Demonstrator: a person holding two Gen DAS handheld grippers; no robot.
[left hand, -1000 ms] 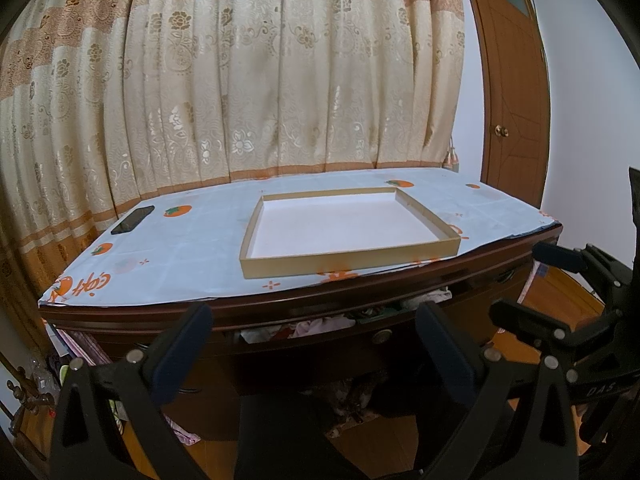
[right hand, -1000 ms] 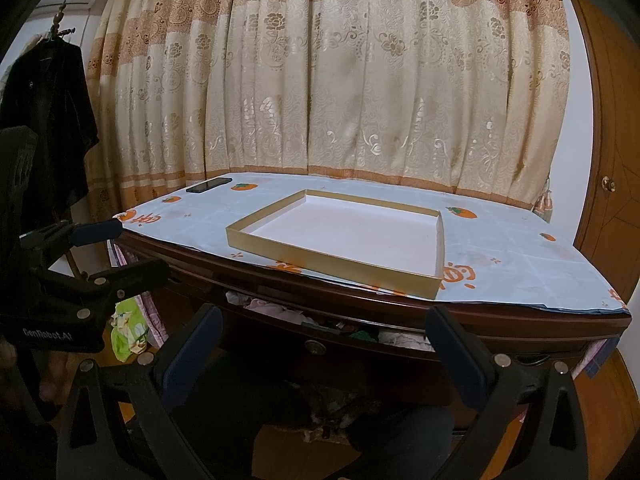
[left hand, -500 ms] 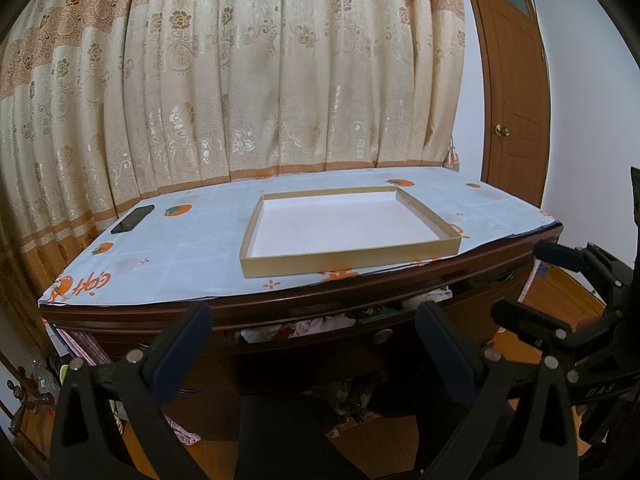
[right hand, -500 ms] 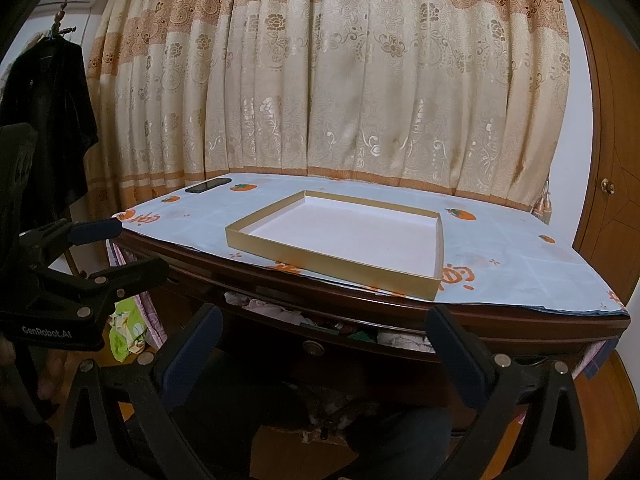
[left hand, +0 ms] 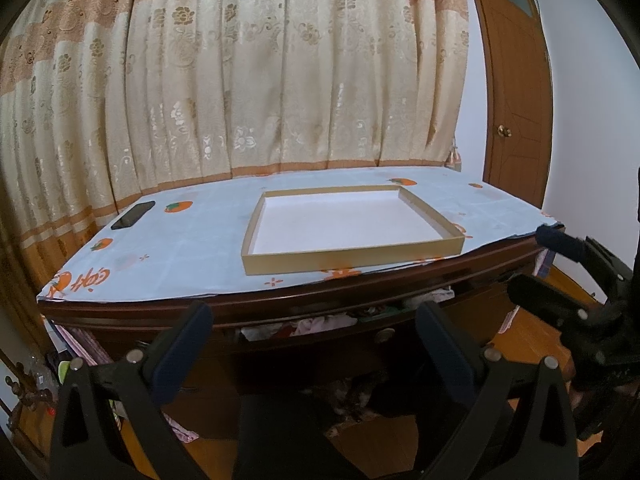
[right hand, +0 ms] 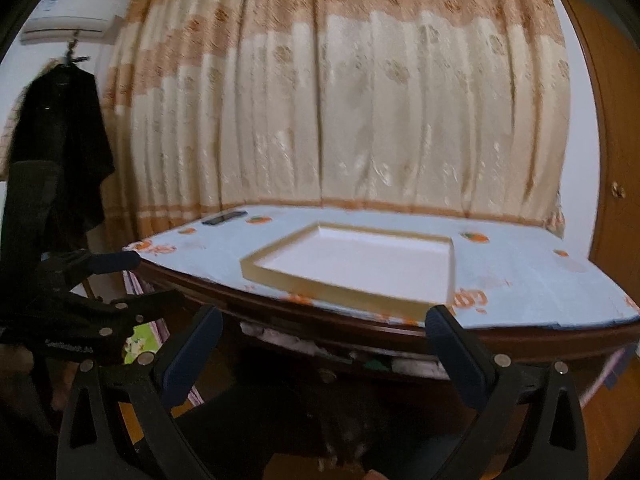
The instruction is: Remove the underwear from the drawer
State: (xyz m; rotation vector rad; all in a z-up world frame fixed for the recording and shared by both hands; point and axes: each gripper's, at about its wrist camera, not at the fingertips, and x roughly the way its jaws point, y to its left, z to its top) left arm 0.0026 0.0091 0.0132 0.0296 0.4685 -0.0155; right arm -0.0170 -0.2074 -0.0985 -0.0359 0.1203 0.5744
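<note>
Underwear (left hand: 316,325) bunched in slightly open drawer (left hand: 384,334) under desk edge. Left gripper (left hand: 314,320) spread wide, holding nothing, short of drawer. Right gripper (right hand: 324,330) likewise wide, empty. Shallow tray (left hand: 352,254) on tablecloth (left hand: 192,248) above; phone (left hand: 133,215) far left.

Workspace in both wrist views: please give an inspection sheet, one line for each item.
Surface: desk with fruit-print cover.
Job's things: drawer open a crack, clothes showing in the gap; which is underwear cannot be told.
Clutter: shallow box lid, empty; dark phone at far left corner.
Grippers: left hand-held gripper open, empty; right hand-held gripper open, empty; both short of the drawer.
Cables: nothing seen.
Surroundings: curtain, door, hanging dark coat.
</note>
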